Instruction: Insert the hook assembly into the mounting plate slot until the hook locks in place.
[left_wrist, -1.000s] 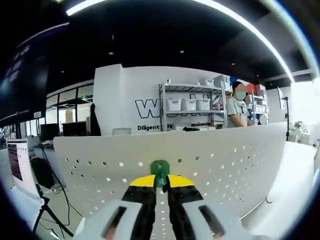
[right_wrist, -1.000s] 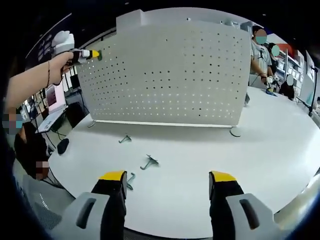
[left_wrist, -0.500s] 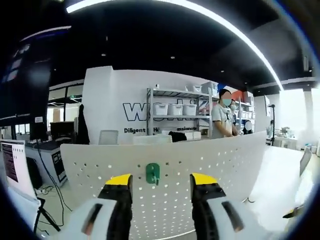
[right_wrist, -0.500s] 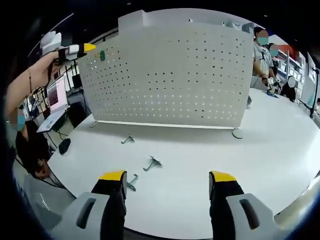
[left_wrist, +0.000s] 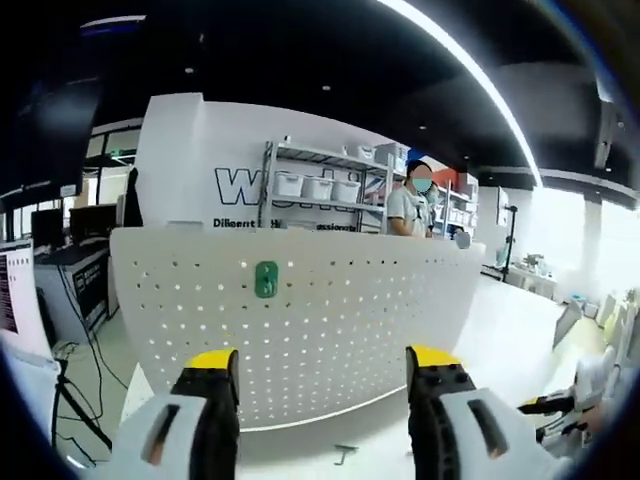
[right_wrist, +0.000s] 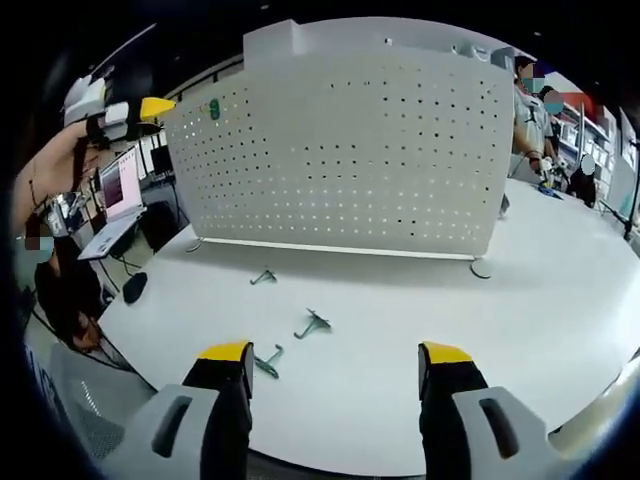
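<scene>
A green hook (left_wrist: 266, 279) hangs on the upright white perforated plate (left_wrist: 330, 330), near its top left. My left gripper (left_wrist: 322, 365) is open and drawn back from it, with nothing between its fingers. In the right gripper view the same green hook (right_wrist: 213, 108) sits at the upper left corner of the plate (right_wrist: 340, 150). The left gripper (right_wrist: 125, 112), held in a hand, hovers just left of the hook and apart from it. My right gripper (right_wrist: 335, 355) stands open and low over the white table (right_wrist: 520, 300).
Three loose metal hooks (right_wrist: 264, 276) (right_wrist: 313, 323) (right_wrist: 267, 360) lie on the table in front of the plate; one hook (left_wrist: 345, 455) also shows below the left gripper. People stand behind the plate (left_wrist: 415, 205). Shelving and a laptop (right_wrist: 122, 190) sit beyond the table edge.
The left gripper has opened, let go of the green hook and pulled back from the plate. The hook stays on the plate. The right gripper has barely moved.
</scene>
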